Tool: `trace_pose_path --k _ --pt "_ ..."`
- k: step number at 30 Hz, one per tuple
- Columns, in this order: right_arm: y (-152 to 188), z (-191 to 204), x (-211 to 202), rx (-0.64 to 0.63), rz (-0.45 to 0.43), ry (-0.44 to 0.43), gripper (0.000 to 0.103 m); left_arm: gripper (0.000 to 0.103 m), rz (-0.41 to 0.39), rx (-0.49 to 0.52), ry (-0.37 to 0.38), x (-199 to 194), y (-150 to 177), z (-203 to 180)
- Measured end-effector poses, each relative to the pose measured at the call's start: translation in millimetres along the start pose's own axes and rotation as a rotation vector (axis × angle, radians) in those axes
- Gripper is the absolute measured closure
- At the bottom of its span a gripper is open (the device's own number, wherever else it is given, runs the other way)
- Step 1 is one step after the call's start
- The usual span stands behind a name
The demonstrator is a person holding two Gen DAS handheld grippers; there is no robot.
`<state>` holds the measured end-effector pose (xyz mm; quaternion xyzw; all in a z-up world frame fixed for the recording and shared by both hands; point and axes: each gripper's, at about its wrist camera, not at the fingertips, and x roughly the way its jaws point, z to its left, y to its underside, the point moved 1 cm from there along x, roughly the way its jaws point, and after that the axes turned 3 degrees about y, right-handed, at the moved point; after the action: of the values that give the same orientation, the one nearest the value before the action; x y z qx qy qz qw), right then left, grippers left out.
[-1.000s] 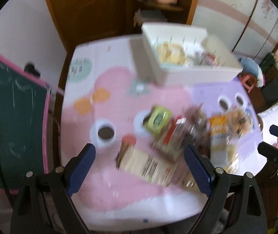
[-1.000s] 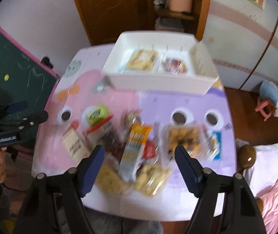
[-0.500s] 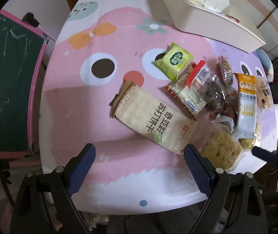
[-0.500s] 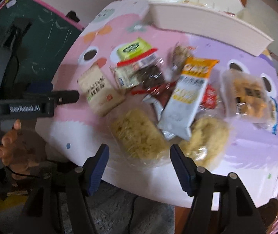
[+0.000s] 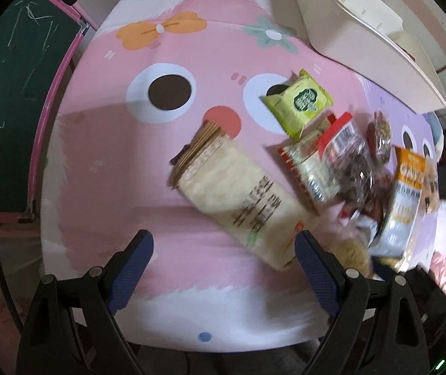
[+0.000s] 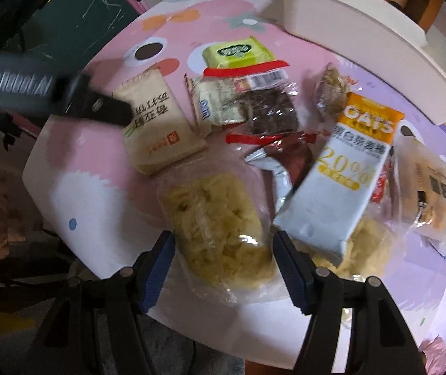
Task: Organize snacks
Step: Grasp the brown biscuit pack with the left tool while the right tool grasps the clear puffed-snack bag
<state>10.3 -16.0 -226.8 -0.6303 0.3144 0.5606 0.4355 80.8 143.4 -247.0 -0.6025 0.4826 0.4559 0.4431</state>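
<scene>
A pile of snacks lies on the pink cartoon table [image 5: 104, 162]. A beige cracker pack [image 5: 238, 200] lies just ahead of my open left gripper [image 5: 223, 259]; it also shows in the right wrist view [image 6: 157, 125]. My open right gripper [image 6: 223, 262] straddles the near end of a clear bag of yellow noodle crisps [image 6: 220, 228]. A green packet [image 6: 237, 53], a dark raisin bag [image 6: 270, 109] and a white-and-orange oats pack [image 6: 345, 175] lie beyond. The white bin [image 6: 363, 40] stands at the far side of the table. The left gripper [image 6: 66, 100] shows as a blurred dark bar over the cracker pack.
A green chalkboard [image 5: 10, 93] with a pink frame stands left of the table. A clear pack of biscuits [image 6: 432, 193] lies at the right edge. The table's near edge [image 6: 104, 250] drops off just under my right gripper.
Both grippers have come down and closer to the table. The left one has neared the cracker pack, the right one the noodle crisp bag. Jaws stayed open.
</scene>
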Motion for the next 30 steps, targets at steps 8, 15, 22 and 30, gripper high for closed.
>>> trace_pose_path --k 8,15,22,30 --pt "11.7 -15.8 -8.7 0.068 -0.005 -0.057 0.048 0.012 0.017 -0.079 -0.072 22.2 -19.8 -16.4" --pt "15.7 -29.0 -19.2 0.106 -0.021 -0.117 0.048 0.012 0.057 -0.208 -0.097 39.0 -32.5 -12.3" --pt "16.8 -32.9 -28.4 0.098 -0.034 -0.144 0.049 0.011 0.083 -0.298 -0.132 51.9 -43.9 -5.8" --pt "17.0 -31.8 -37.2 0.070 -0.044 -0.164 0.049 0.025 0.103 -0.348 -0.123 53.5 -36.8 6.6"
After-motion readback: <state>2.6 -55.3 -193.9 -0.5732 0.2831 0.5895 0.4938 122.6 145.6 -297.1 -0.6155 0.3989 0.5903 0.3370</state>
